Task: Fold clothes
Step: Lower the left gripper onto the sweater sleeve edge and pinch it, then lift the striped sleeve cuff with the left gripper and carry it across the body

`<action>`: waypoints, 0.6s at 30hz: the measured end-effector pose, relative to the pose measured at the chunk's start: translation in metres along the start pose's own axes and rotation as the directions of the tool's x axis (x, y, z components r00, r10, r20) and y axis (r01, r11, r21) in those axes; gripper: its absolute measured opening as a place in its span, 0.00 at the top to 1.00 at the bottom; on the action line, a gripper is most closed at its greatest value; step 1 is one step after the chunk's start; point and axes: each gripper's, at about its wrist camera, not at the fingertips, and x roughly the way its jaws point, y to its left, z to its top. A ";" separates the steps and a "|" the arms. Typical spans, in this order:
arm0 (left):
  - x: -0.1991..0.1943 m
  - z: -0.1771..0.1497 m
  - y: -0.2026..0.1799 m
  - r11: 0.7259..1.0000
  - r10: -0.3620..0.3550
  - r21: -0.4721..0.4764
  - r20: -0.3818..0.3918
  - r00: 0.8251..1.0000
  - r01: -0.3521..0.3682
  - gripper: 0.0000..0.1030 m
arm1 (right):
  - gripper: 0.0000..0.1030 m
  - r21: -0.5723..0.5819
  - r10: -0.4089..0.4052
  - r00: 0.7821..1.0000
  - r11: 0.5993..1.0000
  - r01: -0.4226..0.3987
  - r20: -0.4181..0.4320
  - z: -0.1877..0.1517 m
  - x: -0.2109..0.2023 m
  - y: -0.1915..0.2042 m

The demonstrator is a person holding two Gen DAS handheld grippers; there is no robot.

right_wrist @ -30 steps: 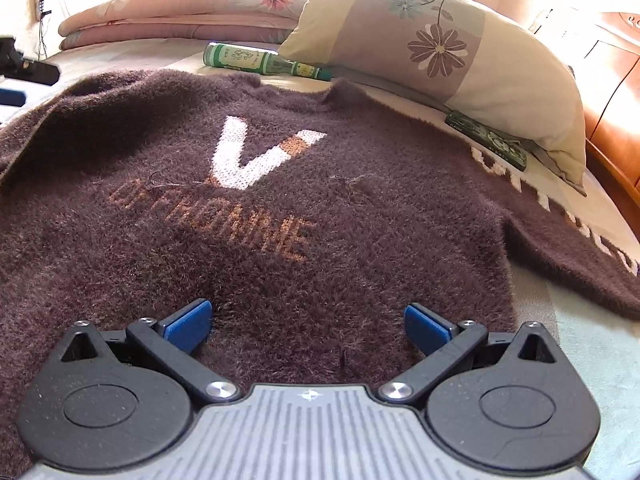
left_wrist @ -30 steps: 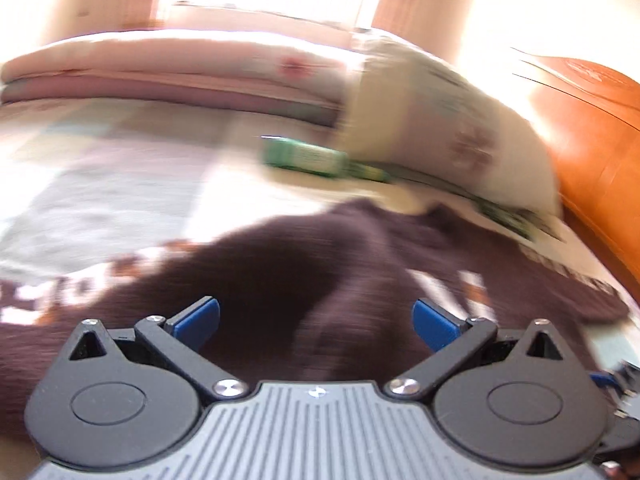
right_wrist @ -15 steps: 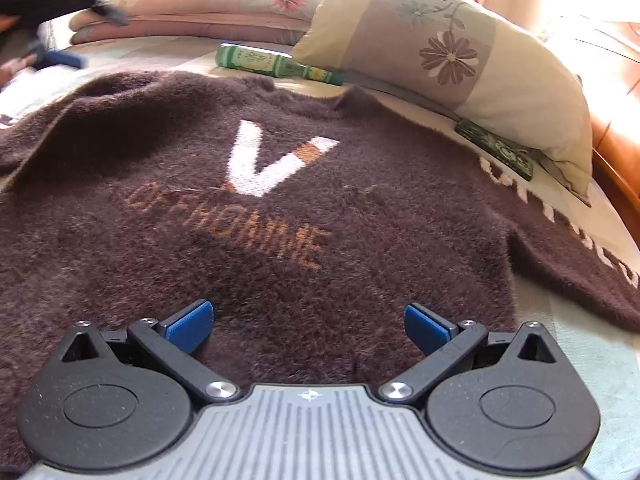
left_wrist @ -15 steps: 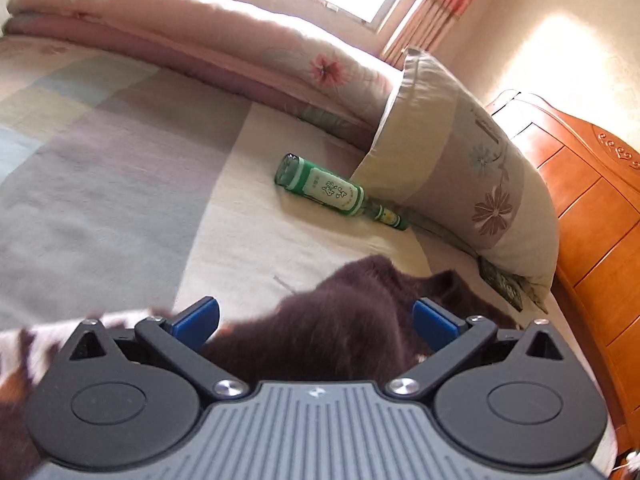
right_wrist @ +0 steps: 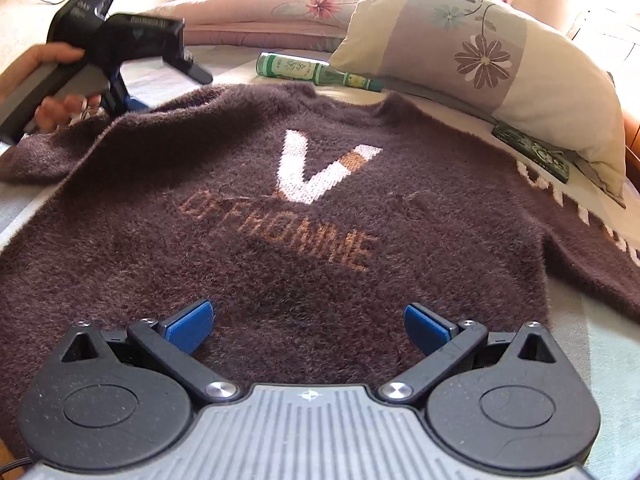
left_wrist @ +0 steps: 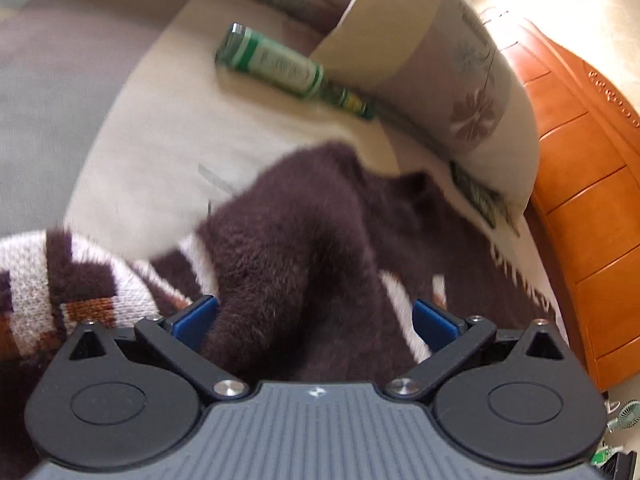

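A fuzzy dark brown sweater (right_wrist: 320,208) with a white V lies spread flat on a bed (left_wrist: 160,128), its collar toward a floral pillow (right_wrist: 480,48) and a green bottle (right_wrist: 316,72). The right gripper (right_wrist: 308,326) hovers over the hem, jaws wide apart, holding nothing. The left gripper (left_wrist: 316,318), also wide open, sits over the bunched left sleeve without clamping it.

The sweater (left_wrist: 304,264) is motion-blurred ahead of the left gripper's (left_wrist: 316,316) fingers, its hem hidden under the body. Beyond the right gripper's (right_wrist: 308,320) fingers, the right sleeve lettering runs off the frame edge; a flat green item (right_wrist: 532,152) lies half under the pillow (right_wrist: 480,48).
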 end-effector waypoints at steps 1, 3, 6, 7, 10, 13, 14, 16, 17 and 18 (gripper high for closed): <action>-0.005 0.001 0.001 1.000 -0.008 0.000 0.013 1.000 0.008 0.01 | 0.00 -0.001 0.001 1.000 1.000 -0.001 0.002 0.000 0.000 0.000; -0.018 0.005 0.003 1.000 -0.027 -0.007 0.040 0.999 0.028 0.01 | 0.00 -0.001 0.002 1.000 1.000 -0.002 0.006 0.000 0.000 0.000; -0.026 0.012 0.009 0.999 0.037 0.027 0.055 0.998 -0.038 0.01 | 0.00 0.007 0.009 1.000 1.000 -0.009 0.001 0.000 0.001 -0.001; -0.027 0.014 0.011 0.996 0.077 0.048 0.056 0.995 -0.080 0.01 | 0.00 0.008 0.007 1.000 1.000 -0.007 0.000 0.000 0.001 -0.001; -0.028 0.022 0.019 0.973 0.197 0.108 0.064 0.978 -0.203 0.02 | 0.00 0.007 0.002 1.000 1.000 -0.002 -0.002 0.000 0.003 -0.001; -0.030 0.030 0.026 0.932 0.313 0.167 0.078 0.946 -0.322 0.09 | 0.00 0.000 0.000 1.000 1.000 0.000 -0.007 -0.001 0.005 0.000; -0.030 0.032 0.029 0.914 0.351 0.186 0.085 0.933 -0.361 0.13 | 0.00 -0.004 -0.001 1.000 1.000 0.001 -0.008 -0.001 0.006 0.001; -0.020 0.029 0.030 0.887 0.387 0.256 0.043 0.921 -0.385 0.26 | 0.00 -0.008 -0.002 1.000 1.000 0.002 -0.009 -0.001 0.007 0.001; -0.016 0.027 0.032 0.881 0.392 0.278 0.027 0.919 -0.384 0.27 | 0.00 -0.008 -0.002 1.000 1.000 0.001 -0.009 -0.001 0.007 0.002; -0.015 0.024 0.032 0.880 0.388 0.293 0.011 0.921 -0.374 0.30 | 0.00 -0.009 -0.001 1.000 1.000 0.001 -0.009 -0.001 0.007 0.002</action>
